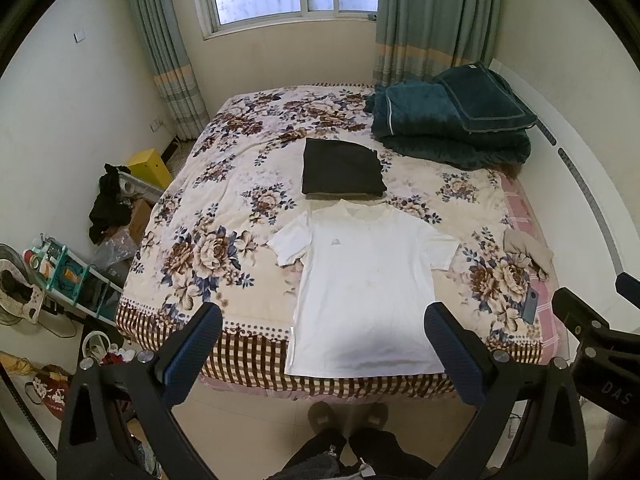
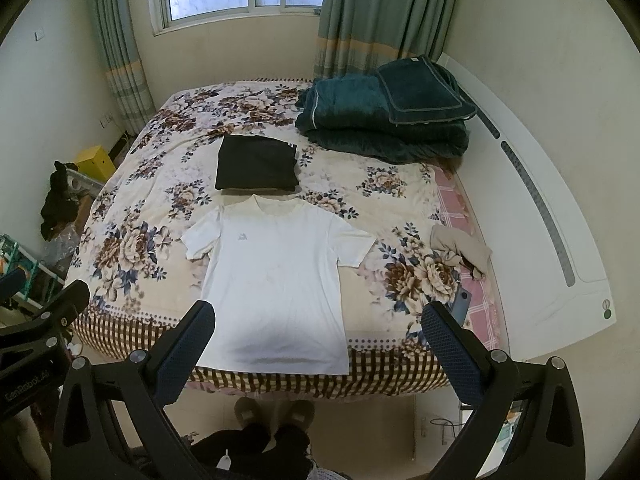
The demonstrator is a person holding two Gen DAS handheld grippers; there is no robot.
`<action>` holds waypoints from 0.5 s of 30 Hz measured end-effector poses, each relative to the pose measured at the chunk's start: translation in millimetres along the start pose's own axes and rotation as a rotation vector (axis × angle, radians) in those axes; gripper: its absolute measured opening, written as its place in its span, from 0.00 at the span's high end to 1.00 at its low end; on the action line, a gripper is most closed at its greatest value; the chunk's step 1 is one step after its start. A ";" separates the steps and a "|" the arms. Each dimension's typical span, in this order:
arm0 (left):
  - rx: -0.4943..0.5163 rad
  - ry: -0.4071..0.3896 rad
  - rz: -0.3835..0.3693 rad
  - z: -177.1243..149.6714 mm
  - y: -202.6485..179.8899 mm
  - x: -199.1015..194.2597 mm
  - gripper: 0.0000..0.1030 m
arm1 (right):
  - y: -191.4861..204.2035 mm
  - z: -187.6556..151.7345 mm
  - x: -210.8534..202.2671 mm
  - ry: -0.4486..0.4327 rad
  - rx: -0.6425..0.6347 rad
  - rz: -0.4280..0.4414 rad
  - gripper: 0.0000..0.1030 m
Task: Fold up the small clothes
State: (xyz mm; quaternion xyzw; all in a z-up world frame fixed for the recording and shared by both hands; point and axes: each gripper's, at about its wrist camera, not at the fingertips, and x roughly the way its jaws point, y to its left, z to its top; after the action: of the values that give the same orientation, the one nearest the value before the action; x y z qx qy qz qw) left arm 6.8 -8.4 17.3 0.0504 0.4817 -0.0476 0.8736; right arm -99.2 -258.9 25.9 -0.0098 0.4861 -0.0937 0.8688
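Where bed (image 1: 208,216) ends: white shirt (image 1: 368,280), black folded garment (image 1: 342,168) beyond.

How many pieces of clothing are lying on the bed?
3: a white T-shirt spread flat at the near edge, a folded black garment just beyond it, a crumpled beige garment on the right. More may be hidden.

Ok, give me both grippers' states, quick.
Left gripper: open, holding nothing, above the white T-shirt.
Right gripper: open, holding nothing.
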 end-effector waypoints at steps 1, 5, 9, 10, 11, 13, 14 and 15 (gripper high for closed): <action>-0.002 -0.003 -0.002 0.6 0.7 -2.0 0.00 | 0.4 -1.9 0.7 0.000 0.000 0.000 0.00; -0.007 -0.015 -0.007 3.2 -0.3 -5.7 0.00 | 0.5 1.9 -2.5 -0.006 -0.001 -0.001 0.00; -0.010 -0.015 -0.009 5.7 -0.5 -6.9 0.00 | 2.3 6.8 -5.8 -0.010 -0.002 -0.002 0.00; -0.007 -0.018 -0.007 1.9 -0.3 -7.0 0.00 | 3.7 10.1 -6.8 -0.009 -0.002 -0.002 0.00; -0.008 -0.019 -0.006 1.8 0.2 -7.0 0.00 | 3.9 12.4 -7.1 -0.009 -0.002 0.000 0.00; -0.009 -0.021 -0.007 0.4 1.0 -8.3 0.00 | 4.0 10.7 -8.5 -0.011 -0.002 -0.001 0.00; -0.009 -0.022 -0.006 0.2 1.2 -8.4 0.00 | 3.9 10.1 -8.7 -0.012 -0.002 0.000 0.00; -0.011 -0.024 -0.006 0.3 1.2 -8.5 0.00 | 4.1 10.7 -8.9 -0.012 -0.003 0.000 0.00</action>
State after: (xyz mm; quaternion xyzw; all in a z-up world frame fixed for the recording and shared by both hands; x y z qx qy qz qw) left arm 2.7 -6.9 24.7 0.0436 0.4716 -0.0481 0.8794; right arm -94.1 -254.1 38.6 -0.0116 0.4809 -0.0930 0.8718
